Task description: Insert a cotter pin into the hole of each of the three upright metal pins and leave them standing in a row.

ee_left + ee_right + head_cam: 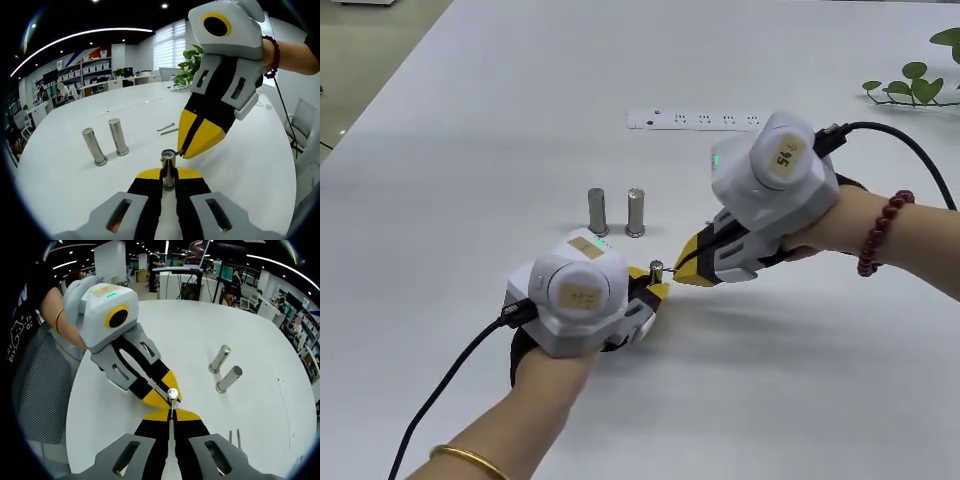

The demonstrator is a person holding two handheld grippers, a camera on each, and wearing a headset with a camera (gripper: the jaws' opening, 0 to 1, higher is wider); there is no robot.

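A short steel pin (168,165) stands upright between the yellow fingertips of my left gripper (168,176), which is shut on it. My right gripper (171,413) is shut on a thin cotter pin (171,410), whose tip meets the top of that steel pin (172,393). In the head view the left gripper (655,287) and right gripper (680,268) meet at the held pin (656,270). Two more steel pins (598,212) (635,212) stand side by side just behind. Two loose cotter pins (168,129) lie on the table beyond.
The white table (470,150) stretches wide around the work. A white power strip (695,121) lies at the back, and a leafy plant (915,88) sits at the far right edge. Cables trail from both grippers.
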